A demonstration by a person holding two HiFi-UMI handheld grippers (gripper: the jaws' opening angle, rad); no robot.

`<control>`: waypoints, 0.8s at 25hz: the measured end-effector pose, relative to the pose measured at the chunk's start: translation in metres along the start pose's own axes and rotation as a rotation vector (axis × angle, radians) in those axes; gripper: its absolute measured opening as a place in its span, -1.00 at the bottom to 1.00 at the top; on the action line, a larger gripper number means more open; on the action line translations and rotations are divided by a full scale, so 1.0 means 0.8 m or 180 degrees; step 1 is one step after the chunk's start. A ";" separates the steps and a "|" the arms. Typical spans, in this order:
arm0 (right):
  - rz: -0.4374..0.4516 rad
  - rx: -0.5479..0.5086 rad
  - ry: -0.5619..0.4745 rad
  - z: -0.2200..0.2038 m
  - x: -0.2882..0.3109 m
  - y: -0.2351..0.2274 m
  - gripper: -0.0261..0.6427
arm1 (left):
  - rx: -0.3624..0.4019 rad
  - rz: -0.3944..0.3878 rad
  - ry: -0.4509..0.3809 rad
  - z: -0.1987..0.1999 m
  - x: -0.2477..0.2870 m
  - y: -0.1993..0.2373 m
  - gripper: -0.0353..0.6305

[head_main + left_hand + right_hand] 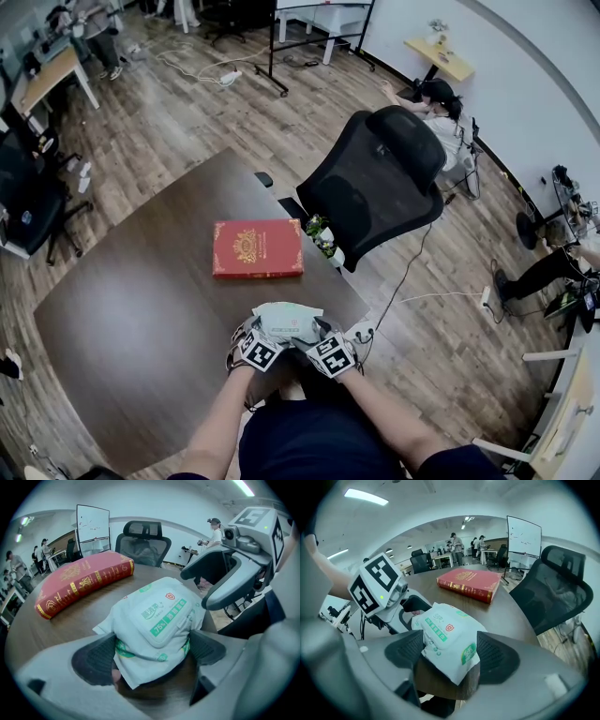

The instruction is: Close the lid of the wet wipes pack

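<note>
We see the wet wipes pack point(286, 321) lying flat on the dark table point(131, 309), on the near side of the red book point(258, 248), towards the person and close to the table edge, well apart from the book itself. The pack is the only container here: a soft white wrapper with green print and a stiff lid point(164, 616) on top. The lid lies down flat against the pack (we can't tell whether it is snapped fully home). The wipes inside are hidden.

The left gripper point(150, 651) is clamped on the pack. Both pads point(93, 660) press on the end of the wrapper that lies left of the book's midline, and the wrapper bulges between them. The right gripper point(450, 651) sits at the other end of the pack, right of the book's midline. Its jaws stand apart with a corner of the pack between them. The pads point(494, 656) sit just beside the wrapper and it doesn't look squeezed there. The two marker cubes sit side by side nearer the person than the pack, further from the book.

The book is shut and lies flat. A black office chair point(375, 183) stands beyond the book, at its far right, off the table
</note>
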State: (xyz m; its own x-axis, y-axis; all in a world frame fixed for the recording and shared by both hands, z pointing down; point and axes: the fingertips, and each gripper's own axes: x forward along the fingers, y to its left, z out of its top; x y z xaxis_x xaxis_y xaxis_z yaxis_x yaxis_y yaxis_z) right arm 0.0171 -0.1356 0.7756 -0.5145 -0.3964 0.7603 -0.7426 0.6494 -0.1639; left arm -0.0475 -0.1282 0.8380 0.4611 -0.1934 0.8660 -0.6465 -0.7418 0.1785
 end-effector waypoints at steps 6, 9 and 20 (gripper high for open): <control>-0.0009 0.0153 -0.0109 -0.007 -0.033 -0.003 0.18 | 0.0010 0.0016 -0.0003 -0.001 0.001 0.000 0.59; 0.0006 0.0195 -0.0230 -0.002 -0.054 -0.001 0.18 | 0.0008 0.0016 -0.0012 0.000 0.001 0.001 0.59; 0.0063 0.0555 -0.0530 0.001 -0.125 0.010 0.20 | 0.0004 0.0040 0.0004 0.000 -0.004 0.000 0.59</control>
State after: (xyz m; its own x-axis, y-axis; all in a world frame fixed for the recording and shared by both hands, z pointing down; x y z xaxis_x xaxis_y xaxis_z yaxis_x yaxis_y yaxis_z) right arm 0.0620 -0.0915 0.6978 -0.5826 -0.4957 0.6441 -0.7870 0.5419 -0.2949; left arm -0.0490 -0.1275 0.8354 0.4522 -0.2021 0.8687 -0.6514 -0.7401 0.1669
